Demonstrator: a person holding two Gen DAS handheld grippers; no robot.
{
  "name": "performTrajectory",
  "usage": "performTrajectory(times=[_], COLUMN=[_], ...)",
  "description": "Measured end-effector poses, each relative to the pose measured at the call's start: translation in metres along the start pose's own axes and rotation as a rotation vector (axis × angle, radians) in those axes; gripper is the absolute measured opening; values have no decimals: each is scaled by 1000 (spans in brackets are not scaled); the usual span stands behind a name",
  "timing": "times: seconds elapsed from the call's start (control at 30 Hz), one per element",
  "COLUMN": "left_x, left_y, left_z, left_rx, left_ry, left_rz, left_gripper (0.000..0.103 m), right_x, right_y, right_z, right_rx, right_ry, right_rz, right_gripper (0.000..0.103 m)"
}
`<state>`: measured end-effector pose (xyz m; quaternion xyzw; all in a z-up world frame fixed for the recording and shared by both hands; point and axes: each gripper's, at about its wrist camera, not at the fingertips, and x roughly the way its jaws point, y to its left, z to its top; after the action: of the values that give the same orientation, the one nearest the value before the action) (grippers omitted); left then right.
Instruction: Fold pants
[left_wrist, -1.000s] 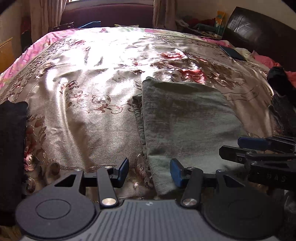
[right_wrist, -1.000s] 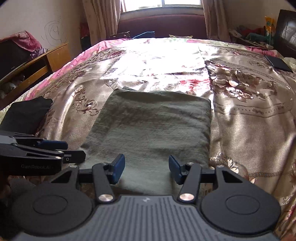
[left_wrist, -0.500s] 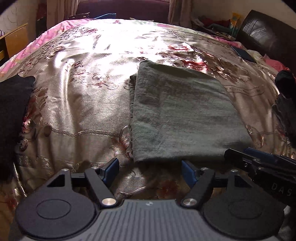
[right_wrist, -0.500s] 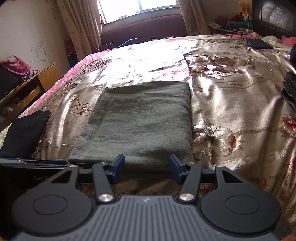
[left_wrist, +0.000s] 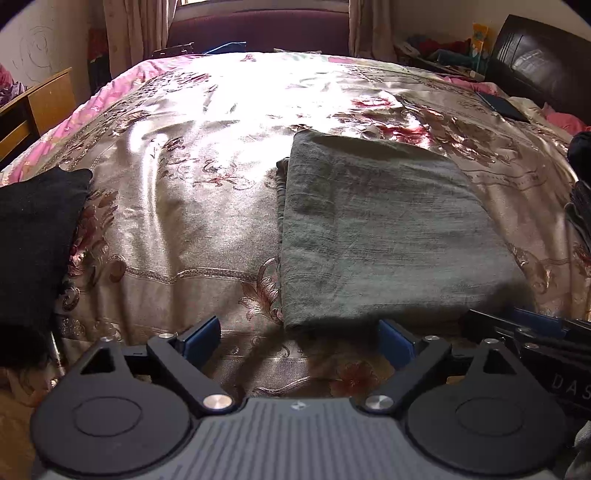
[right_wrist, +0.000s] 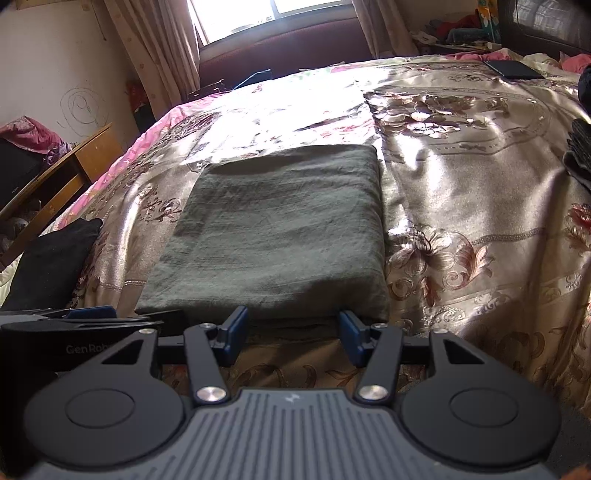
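Your left tool (left_wrist: 297, 338) sits nearest the camera with its blue-padded jaws opening wide and nothing between them; they hang over the bedspread just short of the near left corner of the pants. Your right tool (right_wrist: 291, 334) is spread too, its jaws parted and empty, poised just in front of the near edge of the pants without touching the cloth. In the left wrist view the right tool's black fingers (left_wrist: 524, 332) reach in from the lower right, beside that same near edge.

The grey-green folded pants (right_wrist: 280, 236) lie flat on the shiny gold floral satin bedspread (right_wrist: 461, 206) as a neat rectangle, long side running away from you. Along the left side a lower layer of the fold peeks out a little past the top layer in the left wrist view (left_wrist: 282, 177).

To the left, near the bed's edge, rests a black folded cloth (left_wrist: 33, 243), well apart from the pants. At the far right edge lie dark garments (right_wrist: 580, 155), only partly in view.

Farther back, a flat dark rectangular object (right_wrist: 513, 69) lies on the bedspread near the dark headboard (left_wrist: 535, 55). Beyond the left side of the bed stands a wooden cabinet (right_wrist: 66, 173). At the far end are a maroon bench (right_wrist: 288, 51), beige curtains (right_wrist: 155, 48) and a bright window (right_wrist: 258, 14).
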<state>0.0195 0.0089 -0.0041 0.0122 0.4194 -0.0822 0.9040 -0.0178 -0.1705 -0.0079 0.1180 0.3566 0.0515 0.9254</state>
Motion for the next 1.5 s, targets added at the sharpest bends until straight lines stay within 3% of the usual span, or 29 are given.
performTrajectory(times=[1.5], left_x=[-2], left_y=[-3], left_z=[-4], left_rx=[21], left_ry=[10], left_rz=[11], left_gripper=[103], right_x=[0], right_y=[2], right_z=[-4], right_rx=[10], right_ry=[37], right_rz=[-14], right_gripper=[54])
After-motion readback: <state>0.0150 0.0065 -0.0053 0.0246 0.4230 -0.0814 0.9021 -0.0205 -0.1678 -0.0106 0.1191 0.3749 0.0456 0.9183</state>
